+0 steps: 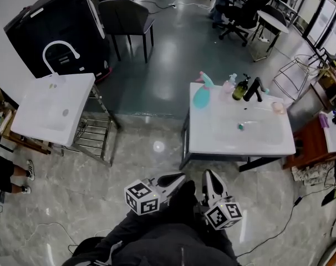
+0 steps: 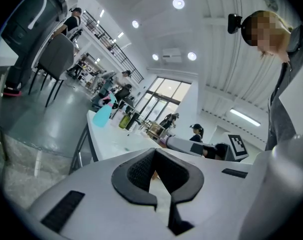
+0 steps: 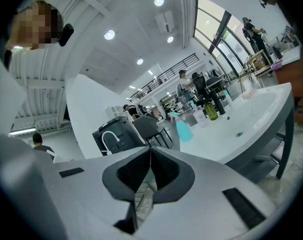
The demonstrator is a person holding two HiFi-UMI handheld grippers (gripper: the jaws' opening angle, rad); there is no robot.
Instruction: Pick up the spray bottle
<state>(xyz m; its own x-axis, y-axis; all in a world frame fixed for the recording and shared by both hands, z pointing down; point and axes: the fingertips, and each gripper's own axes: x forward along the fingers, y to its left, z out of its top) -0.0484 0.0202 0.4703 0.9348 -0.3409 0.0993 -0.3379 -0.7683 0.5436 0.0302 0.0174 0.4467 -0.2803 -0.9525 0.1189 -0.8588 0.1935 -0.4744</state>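
Both left gripper (image 1: 177, 178) and right gripper (image 1: 209, 175) pressed together, spray bottle (image 1: 202, 95) well apart

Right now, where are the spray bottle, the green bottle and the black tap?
spray bottle (image 1: 202, 96), head view, teal body
green bottle (image 1: 239, 90), head view, its body
black tap (image 1: 255, 88), head view, its spout

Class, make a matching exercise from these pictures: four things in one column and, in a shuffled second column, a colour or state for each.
Things:
1. spray bottle
2. pump bottle
3. tap beside the pump bottle
4. left tool

Colour or state:
A. black
B. turquoise
C. shut, nothing held
D. olive green

Pairs: 1-B, 2-D, 3-A, 4-C
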